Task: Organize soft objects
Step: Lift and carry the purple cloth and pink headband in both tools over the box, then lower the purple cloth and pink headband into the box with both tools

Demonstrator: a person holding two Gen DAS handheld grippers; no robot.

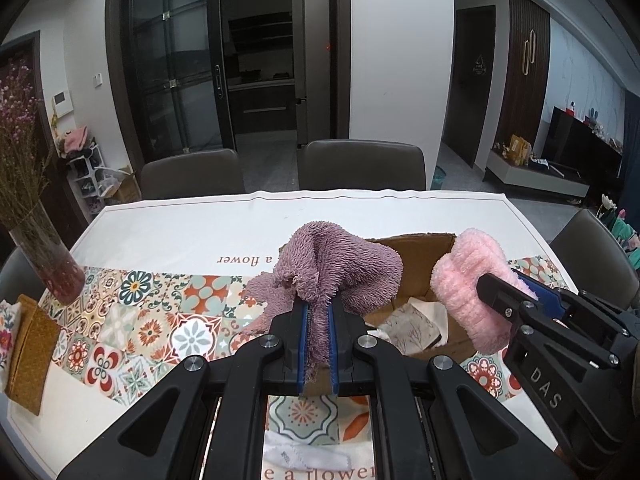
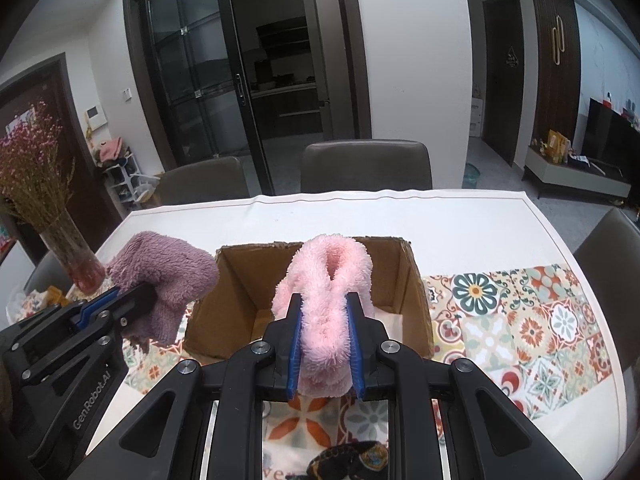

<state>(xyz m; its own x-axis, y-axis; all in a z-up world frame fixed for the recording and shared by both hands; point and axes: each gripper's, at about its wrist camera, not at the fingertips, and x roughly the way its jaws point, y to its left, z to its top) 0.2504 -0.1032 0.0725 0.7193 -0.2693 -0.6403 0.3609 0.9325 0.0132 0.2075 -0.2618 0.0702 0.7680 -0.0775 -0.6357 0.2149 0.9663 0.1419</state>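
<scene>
The left gripper [image 1: 318,312] is clamped on a mauve fleece cloth [image 1: 332,264], which bunches up above its blue-lined fingers [image 1: 303,332] and hangs clear of the table. Just to its right, the right gripper [image 2: 323,312] pinches a pink fluffy cloth [image 2: 328,280] the same way, held above the near edge of a cardboard box [image 2: 416,280]. The box sits open just ahead of both grippers on the patterned tablecloth [image 2: 540,320]; in the left wrist view it holds a folded pale cloth with a branch print [image 1: 408,324]. Far to the left of the left gripper stand a glass vase of dried flowers [image 1: 48,264] and a mustard-coloured folded cloth [image 1: 30,356].
</scene>
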